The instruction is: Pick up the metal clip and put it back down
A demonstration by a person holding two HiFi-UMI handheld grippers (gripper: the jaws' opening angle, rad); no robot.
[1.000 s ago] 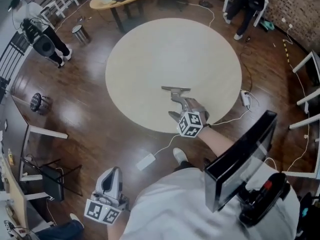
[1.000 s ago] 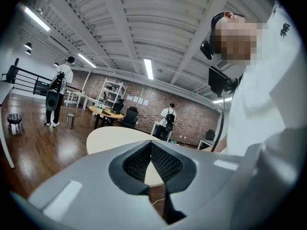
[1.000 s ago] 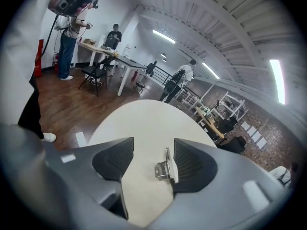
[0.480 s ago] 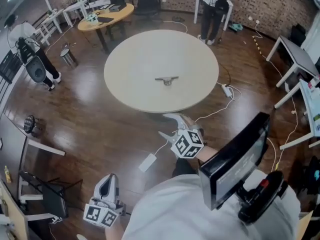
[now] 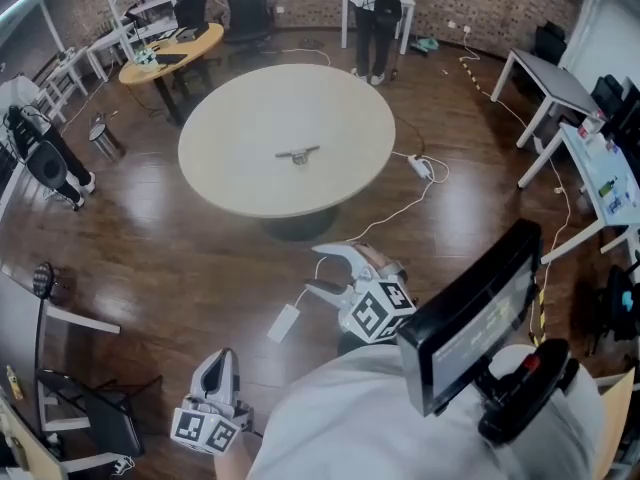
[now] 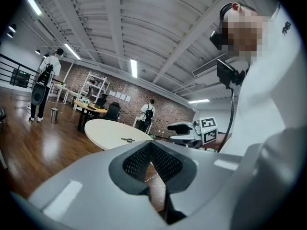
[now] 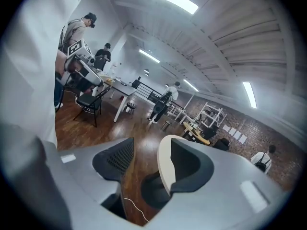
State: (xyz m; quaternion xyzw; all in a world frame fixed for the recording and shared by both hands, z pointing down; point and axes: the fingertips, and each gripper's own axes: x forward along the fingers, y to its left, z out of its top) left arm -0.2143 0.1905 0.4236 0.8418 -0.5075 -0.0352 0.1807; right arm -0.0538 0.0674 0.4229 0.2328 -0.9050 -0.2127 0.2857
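Lying flat near the middle of the round table (image 5: 240, 183), the metal clip (image 5: 297, 153) keeps its long axis close to side-to-side in the head view, with its right end tipped slightly towards the far edge. Nothing touches it. We also pick it out from the left gripper view as a small dark sliver on the pale tabletop (image 6: 127, 139), too small to tell which end is which.

Well back from the table, over the dark wood floor (image 5: 180, 258), the right gripper (image 5: 318, 268) is held close to the person's body. Its jaws stand wide apart and hold nothing. In its own view (image 7: 146, 145) we see only floor and a thin white cable (image 7: 132, 210) between them.

The left gripper (image 5: 222, 356) hangs low at the person's left side. Its pads (image 6: 136, 159) meet at the tips with nothing caught between them (only a dark slit shows lower down).

A second ago the right gripper was out over the tabletop with its jaws right at the clip. Half a second ago it had cleared the near edge, and now it is farther back again, with the table smaller in the head view. The clip has stayed on the table and the left gripper has kept its place.
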